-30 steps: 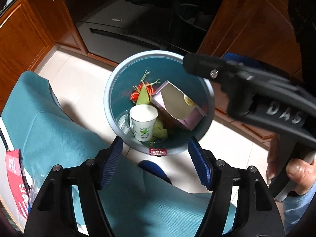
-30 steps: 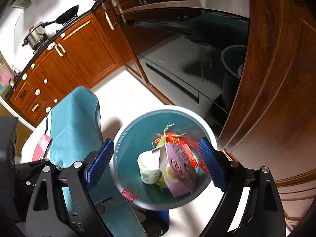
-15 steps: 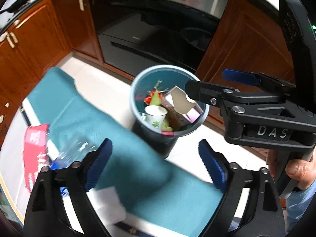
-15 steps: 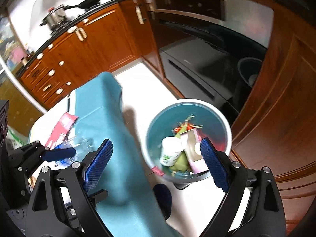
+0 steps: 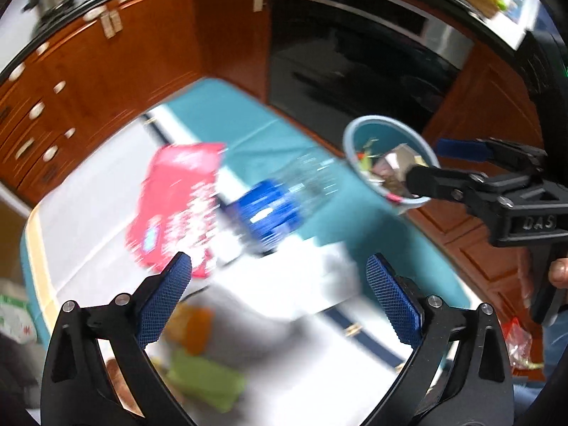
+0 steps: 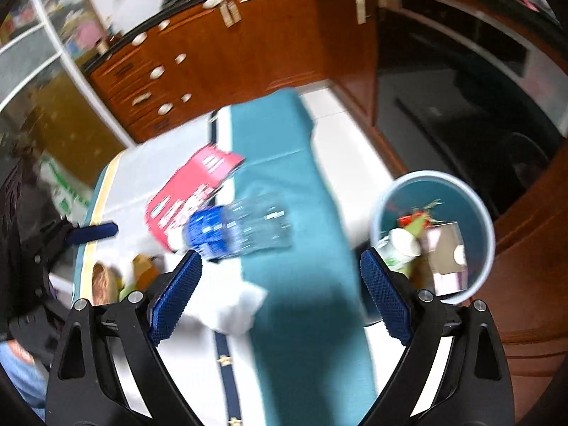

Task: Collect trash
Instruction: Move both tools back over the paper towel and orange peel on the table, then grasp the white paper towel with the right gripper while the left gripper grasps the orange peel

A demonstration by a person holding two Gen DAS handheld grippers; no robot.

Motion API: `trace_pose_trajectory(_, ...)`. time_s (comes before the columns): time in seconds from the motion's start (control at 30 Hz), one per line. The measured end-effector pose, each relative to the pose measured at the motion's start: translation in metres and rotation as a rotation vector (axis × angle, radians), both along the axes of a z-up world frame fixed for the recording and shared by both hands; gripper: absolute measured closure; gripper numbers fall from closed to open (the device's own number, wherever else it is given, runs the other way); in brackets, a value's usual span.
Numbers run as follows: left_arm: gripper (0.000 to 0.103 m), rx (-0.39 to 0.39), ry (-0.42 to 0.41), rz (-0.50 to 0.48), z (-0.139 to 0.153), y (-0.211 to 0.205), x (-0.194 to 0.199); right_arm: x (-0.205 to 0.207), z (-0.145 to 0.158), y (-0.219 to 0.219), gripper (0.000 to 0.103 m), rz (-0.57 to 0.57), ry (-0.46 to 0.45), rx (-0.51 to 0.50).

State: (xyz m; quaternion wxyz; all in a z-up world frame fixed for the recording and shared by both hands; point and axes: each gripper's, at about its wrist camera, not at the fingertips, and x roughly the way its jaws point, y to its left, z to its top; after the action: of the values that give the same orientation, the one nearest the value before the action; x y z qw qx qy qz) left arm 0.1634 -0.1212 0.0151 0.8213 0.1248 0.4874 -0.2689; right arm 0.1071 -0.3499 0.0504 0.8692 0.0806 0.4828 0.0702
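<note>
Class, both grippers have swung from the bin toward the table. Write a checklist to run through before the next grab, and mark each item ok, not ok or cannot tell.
1. Left gripper open and empty: ok.
2. Right gripper open and empty: ok.
3. Trash in sight on the table: ok; a clear bottle lies beside a red packet, with crumpled tissue nearer.
4. Bin has room: ok; a cup and carton sit below its rim.
5. Views sharp enough to aim: not ok; both are motion-blurred.
6. What the small items at the table's near edge are: cannot tell.
</note>
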Motion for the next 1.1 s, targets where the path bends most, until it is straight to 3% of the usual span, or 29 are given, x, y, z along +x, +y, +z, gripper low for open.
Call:
trace_pose_trajectory(0.2,0.004,0.000,0.049,0.123,-0.026,0.071,0.010,0.007,-0.035,0.050,0.016,0.077,0.096,0.007)
trace_pose_trajectory(0.33,0.004,0.019,0.078,0.154,-0.046,0.097,0.010,0.013,-0.068,0.073,0.016,0.102,0.174,0.013)
trace_pose_trajectory(0.7,0.004,0.068,0.102,0.125,-0.075,0.113,0.017,0.027,-0.120,0.117,0.014,0.149,0.274,-0.041)
trace_pose_trajectory(1.07,0.004,0.061,0.124,0.120,-0.083,0.112,0.025,0.015,-0.125,0.131,0.012,0.195,0.172,-0.140)
trace_pose_trajectory(1.1,0.004,0.063,0.125,0.117,-0.084,0.112,0.024,0.014,-0.126,0.132,0.016,0.198,0.166,-0.150)
